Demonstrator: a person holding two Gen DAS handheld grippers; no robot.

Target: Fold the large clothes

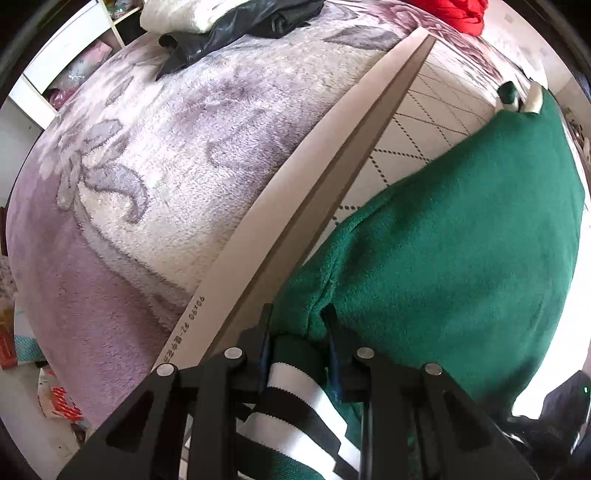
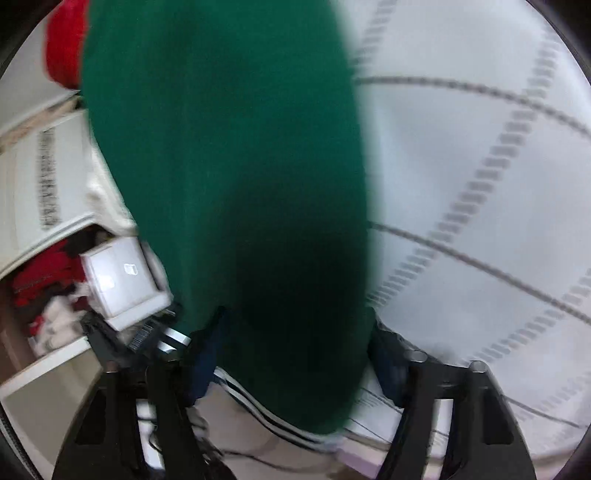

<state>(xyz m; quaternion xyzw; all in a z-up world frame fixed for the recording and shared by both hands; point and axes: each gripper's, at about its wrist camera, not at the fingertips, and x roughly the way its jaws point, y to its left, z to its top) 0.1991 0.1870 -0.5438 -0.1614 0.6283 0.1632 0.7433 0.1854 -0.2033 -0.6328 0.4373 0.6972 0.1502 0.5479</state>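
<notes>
My left claw point(image 1: 297, 332) and right claw point(image 2: 295, 343) each clench the one fuzzy green fleece garment point(image 1: 443, 229) with black-and-white ribbed cuff, draped over the stiff white dashed-grid board point(image 1: 424, 122) right of plush lilac blanket point(image 1: 166, 166).

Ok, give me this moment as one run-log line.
left gripper: shut on green fleece garment, at its striped cuff | right gripper: shut on same garment, blurred | surface: white quilted board

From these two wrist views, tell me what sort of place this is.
Probably a bedroom at home. A plush floral blanket covers what looks like a bed, spare clothes are heaped at its far end, and white shelving stuffed with belongings stands beside it.
</notes>
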